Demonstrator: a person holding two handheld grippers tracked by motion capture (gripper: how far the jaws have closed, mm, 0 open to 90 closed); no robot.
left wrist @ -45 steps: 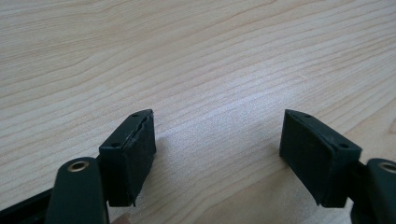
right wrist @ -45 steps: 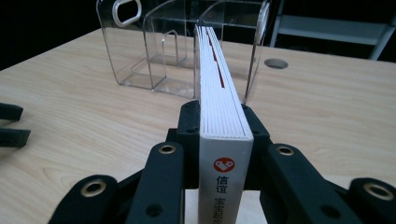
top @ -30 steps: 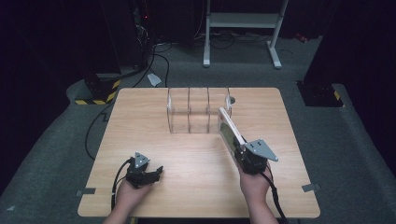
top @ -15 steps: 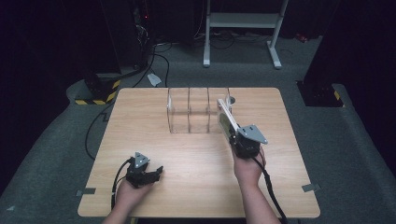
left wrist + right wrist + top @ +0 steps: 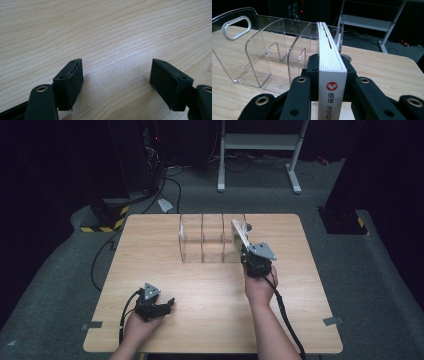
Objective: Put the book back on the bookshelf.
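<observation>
The right gripper point(image 5: 244, 246) is clamped on a thick white book with a white spine bearing a red logo and black characters point(image 5: 331, 75); both black jaws press flat against its covers, and the spine faces the gripper's camera. The book stands on edge in the grip, its page block pointing away from the hand toward the clear acrylic divider rack with three upright slots point(image 5: 207, 240). In the high view the book point(image 5: 238, 234) sits at the rack's right end, overlapping its rightmost compartment; whether it touches a divider cannot be determined. In the right gripper view the rack point(image 5: 262, 52) shows curved transparent partitions and an oval handle cut-out in its end wall, with the book's far edge aligned beside the last partition. The rack stands at the far middle of the light wooden table point(image 5: 160, 270). The left gripper point(image 5: 167, 304) rests low at the near left of the table; its jaws are spread wide apart over bare wood point(image 5: 112, 37), with nothing between them.
</observation>
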